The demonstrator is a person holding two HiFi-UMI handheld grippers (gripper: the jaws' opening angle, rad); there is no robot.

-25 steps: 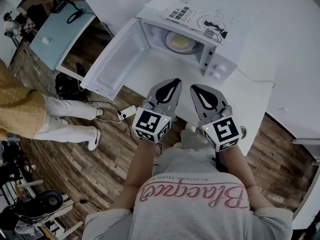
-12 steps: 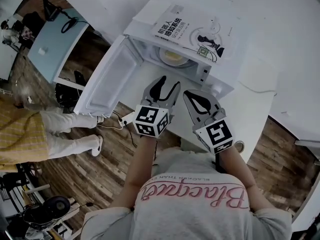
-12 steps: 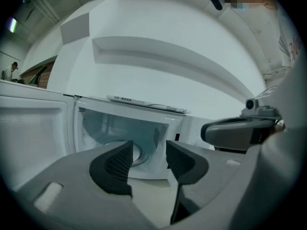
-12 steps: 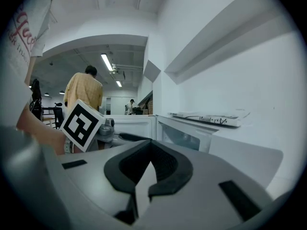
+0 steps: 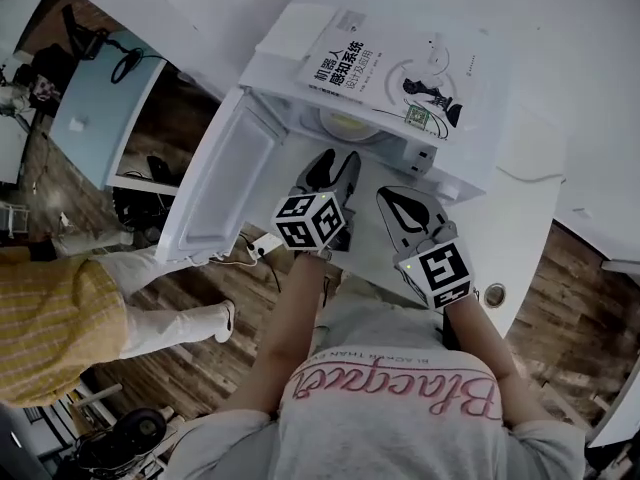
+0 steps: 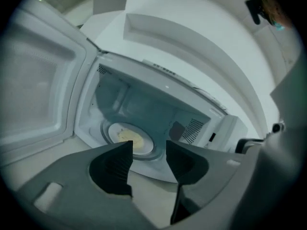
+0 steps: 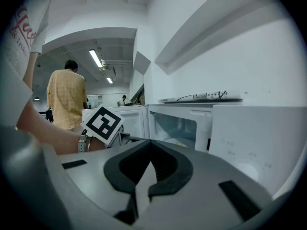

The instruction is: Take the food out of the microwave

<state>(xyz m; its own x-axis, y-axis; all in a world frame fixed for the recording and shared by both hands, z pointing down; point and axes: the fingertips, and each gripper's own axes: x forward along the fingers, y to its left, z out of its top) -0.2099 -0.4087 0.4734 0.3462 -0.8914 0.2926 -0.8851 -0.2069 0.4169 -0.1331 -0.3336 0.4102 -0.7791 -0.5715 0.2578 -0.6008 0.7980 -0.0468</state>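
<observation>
The white microwave (image 5: 455, 163) stands open on the white table, its door (image 5: 222, 183) swung out to the left. Inside, a plate of pale yellow food (image 5: 345, 124) rests on the turntable; the left gripper view shows the plate (image 6: 128, 138) just beyond the jaw tips. My left gripper (image 5: 337, 160) hovers in front of the cavity's mouth; its jaws have just been opening and stand open with nothing between them (image 6: 148, 147). My right gripper (image 5: 395, 196) hangs to the right, before the control panel, shut and empty (image 7: 149, 143).
A book (image 5: 385, 68) lies on top of the microwave. The door's edge juts over the table's left side. A person in a yellow shirt (image 5: 50, 318) stands on the wooden floor at the left. A small round object (image 5: 492, 294) sits near the table's front edge.
My left gripper opened its jaws and moved forward toward the microwave's mouth. The right gripper moved forward a little and stayed shut. The person in yellow walked toward the lower left.
</observation>
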